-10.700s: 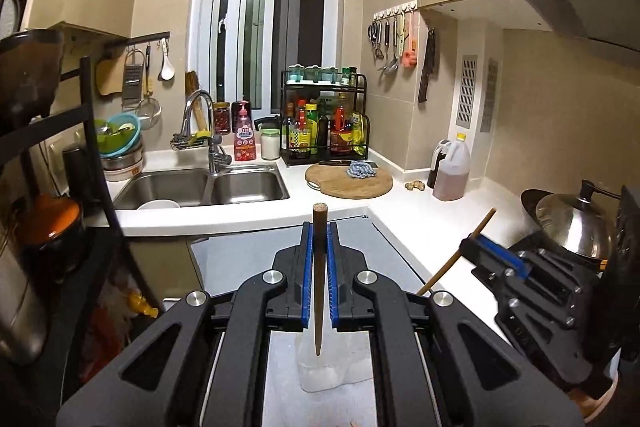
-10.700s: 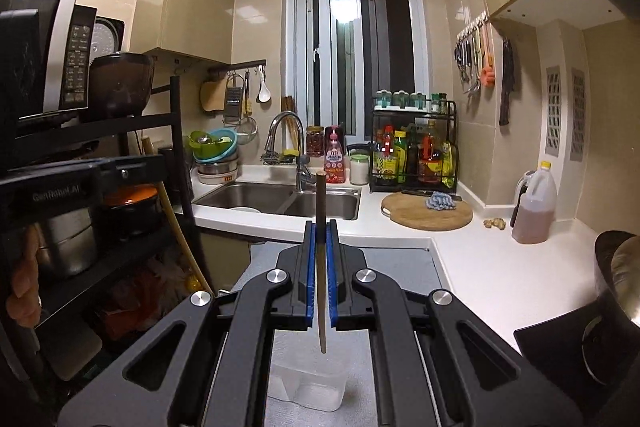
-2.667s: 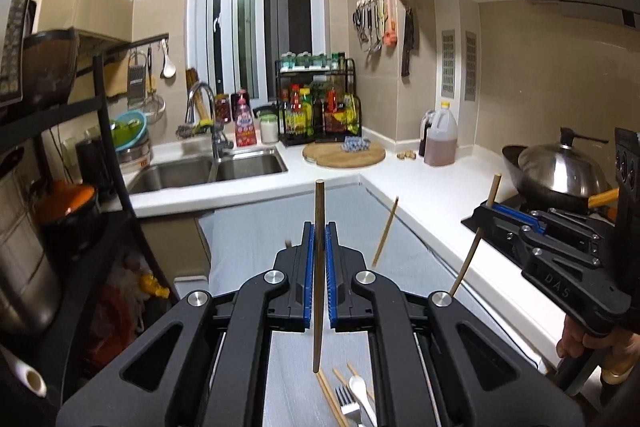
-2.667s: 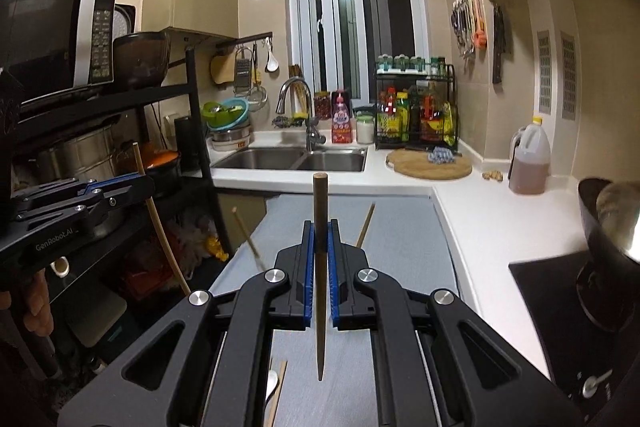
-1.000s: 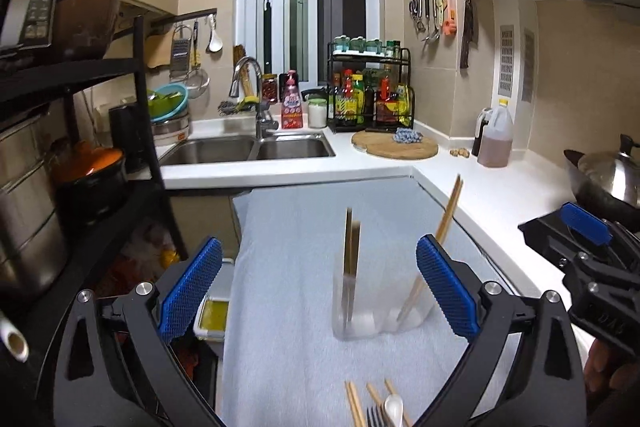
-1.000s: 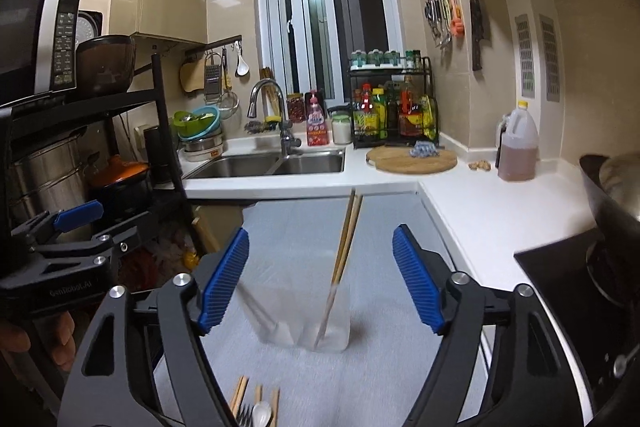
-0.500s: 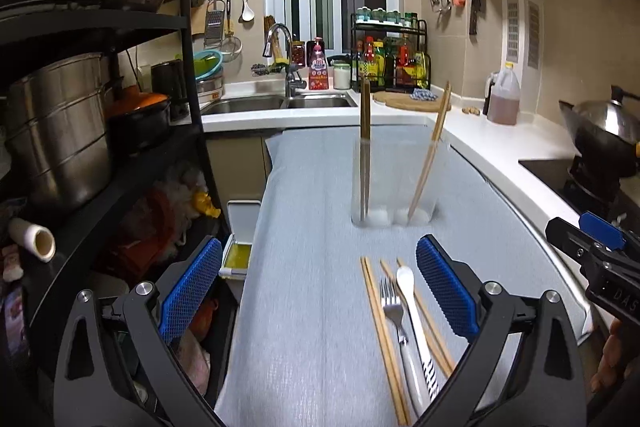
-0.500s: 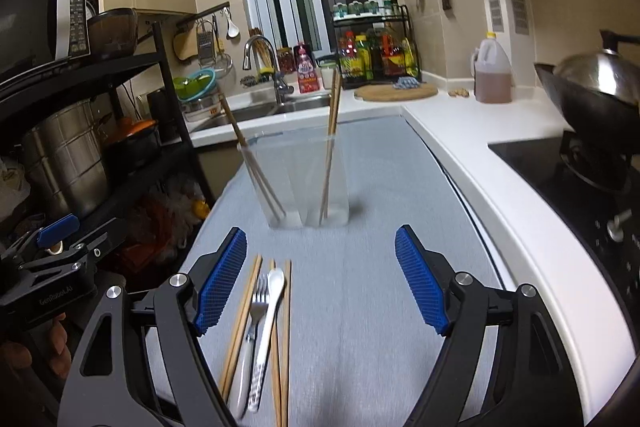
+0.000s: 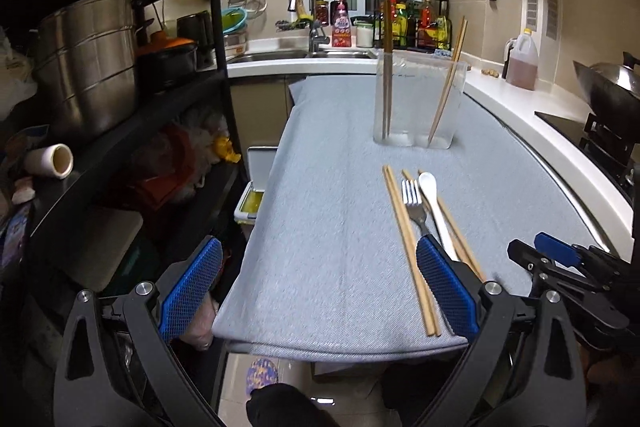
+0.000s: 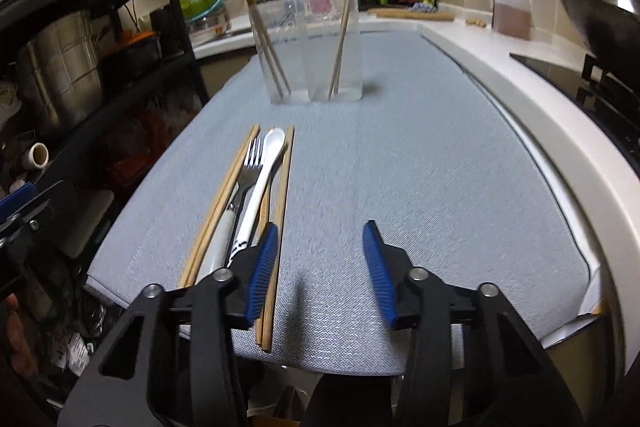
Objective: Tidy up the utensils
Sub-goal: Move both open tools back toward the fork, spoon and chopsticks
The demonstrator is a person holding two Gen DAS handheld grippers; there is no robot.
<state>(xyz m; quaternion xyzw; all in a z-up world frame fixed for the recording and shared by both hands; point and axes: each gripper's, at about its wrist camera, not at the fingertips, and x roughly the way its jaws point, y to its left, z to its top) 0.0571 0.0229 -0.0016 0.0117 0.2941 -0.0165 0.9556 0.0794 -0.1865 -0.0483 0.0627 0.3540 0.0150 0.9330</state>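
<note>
Clear two-compartment plastic holder (image 10: 316, 51) contains upright wooden chopsticks (image 10: 342, 23); nearer lie loose wooden chopsticks (image 10: 280, 211), steel fork (image 10: 244, 183), white spoon (image 10: 262, 179).

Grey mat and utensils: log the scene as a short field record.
surface: grey mat
holder: clear two-compartment container, upright at the far end of the mat
in holder: chopsticks leaning in each compartment
loose on mat: fork, white spoon, chopsticks on mat, lying side by side
left gripper: open, holding nothing
right gripper: open, holding nothing, near the loose utensils
</note>
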